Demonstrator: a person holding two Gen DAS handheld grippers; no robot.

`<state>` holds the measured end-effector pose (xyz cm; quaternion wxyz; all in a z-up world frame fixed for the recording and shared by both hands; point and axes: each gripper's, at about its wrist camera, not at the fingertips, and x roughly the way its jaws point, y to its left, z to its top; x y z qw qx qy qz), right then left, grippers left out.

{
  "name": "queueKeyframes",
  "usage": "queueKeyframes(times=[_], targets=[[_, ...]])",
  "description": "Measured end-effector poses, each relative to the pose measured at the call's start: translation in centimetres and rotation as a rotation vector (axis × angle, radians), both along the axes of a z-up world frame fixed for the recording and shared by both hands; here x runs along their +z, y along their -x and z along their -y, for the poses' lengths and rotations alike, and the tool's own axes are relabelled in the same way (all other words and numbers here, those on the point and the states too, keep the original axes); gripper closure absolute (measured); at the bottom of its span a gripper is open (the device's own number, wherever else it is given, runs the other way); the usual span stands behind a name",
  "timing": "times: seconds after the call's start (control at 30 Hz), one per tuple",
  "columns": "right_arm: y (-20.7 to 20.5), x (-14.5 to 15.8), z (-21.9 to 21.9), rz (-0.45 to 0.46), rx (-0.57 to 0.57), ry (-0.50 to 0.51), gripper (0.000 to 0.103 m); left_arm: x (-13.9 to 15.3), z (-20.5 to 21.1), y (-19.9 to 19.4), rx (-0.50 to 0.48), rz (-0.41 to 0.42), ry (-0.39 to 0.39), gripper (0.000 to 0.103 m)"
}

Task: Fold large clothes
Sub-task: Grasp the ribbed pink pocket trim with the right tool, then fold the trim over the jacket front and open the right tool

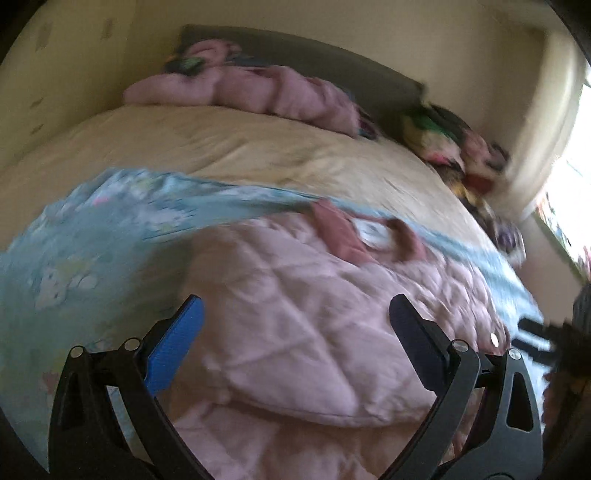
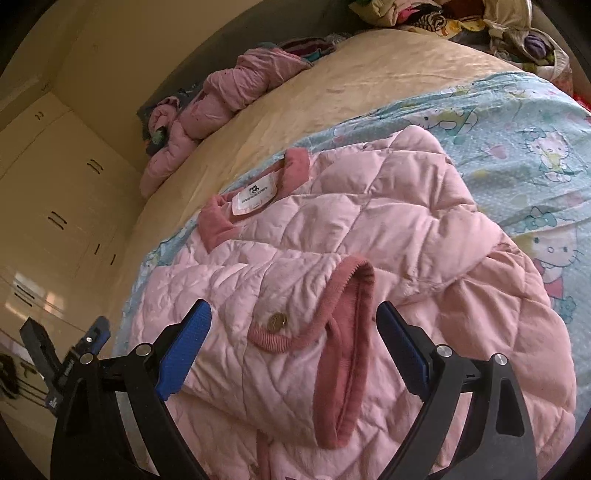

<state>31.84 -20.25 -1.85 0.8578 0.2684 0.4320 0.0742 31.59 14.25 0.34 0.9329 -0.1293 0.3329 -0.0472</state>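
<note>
A light pink quilted jacket (image 2: 369, 229) lies spread on a blue cartoon-print sheet (image 2: 517, 140) on the bed. Its darker pink collar with a white label (image 2: 255, 194) points toward the bed's middle. One sleeve is folded across the body, its ribbed cuff (image 2: 347, 332) and a gold button (image 2: 277, 320) facing me. My right gripper (image 2: 293, 343) is open, its jaws either side of that cuff, just above it. My left gripper (image 1: 295, 332) is open and empty above the jacket (image 1: 314, 295); that view is blurred. The other gripper shows at the left wrist view's right edge (image 1: 535, 336).
A second pink padded garment (image 2: 207, 107) lies along the far side of the beige bedspread (image 2: 314, 99). A heap of mixed clothes (image 2: 461, 18) sits at the bed's far corner. Cream wardrobe doors (image 2: 55, 206) stand beside the bed. A bright window (image 1: 576, 184) is at the right.
</note>
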Motion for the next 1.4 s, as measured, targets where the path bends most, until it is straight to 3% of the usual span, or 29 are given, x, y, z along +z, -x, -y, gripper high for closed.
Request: queueKeyframes(times=[0.2,0.27,0.37,0.43,0.5,0.63,0.8,0.93,1.0,1.1,1.23,1.4], targets=[[-2.2,-1.8,-0.2,-0.057,-0.008,-0.041,0.014,-0.3,-4.1,-0.1,0.116,-0.01,0.049,0.009],[-2.7,-2.3,-0.1,-0.067,-0.013,-0.049,0.023,-0.3,-5.1,0.0,0.136,-0.01,0.072,0.009],[-3.6,-3.4,-0.1,-0.087,-0.015,-0.057,0.052,-0.5,-6.3,0.2,0.166,-0.01,0.11,0.009],[-3.9,-3.6,-0.3,-0.075,-0.005,-0.045,0.085,-0.5,-6.9,0.3,0.183,-0.009,0.121,0.009],[-3.9,-3.1,-0.5,-0.034,0.005,-0.026,0.095,-0.6,-7.1,0.1,0.196,-0.01,0.123,0.009],[-3.8,0.0,-1.6,0.102,0.059,0.048,0.097,-0.8,-7.5,0.0,0.212,-0.017,0.137,0.009],[-3.5,7.2,-3.2,0.337,0.13,0.178,0.098,-1.7,-7.1,-0.5,0.188,-0.034,0.204,0.009],[-4.2,10.4,-3.2,0.414,0.135,0.255,0.098,-2.0,-5.6,-1.1,0.152,-0.029,0.196,0.009],[-5.0,10.4,-3.2,0.422,0.138,0.31,0.098,-2.3,-4.7,-1.5,0.117,-0.027,0.204,0.009],[-6.4,8.8,-3.0,0.382,0.117,0.396,0.098,-2.7,-2.8,-2.4,0.065,-0.042,0.141,0.009],[-7.1,6.3,-1.3,0.322,0.063,0.328,0.098,-3.4,-1.4,-3.1,0.03,-0.054,0.089,0.01],[-7.1,4.1,0.0,0.275,0.026,0.288,0.098,-3.7,-0.9,-3.3,0.011,-0.056,0.067,0.03]])
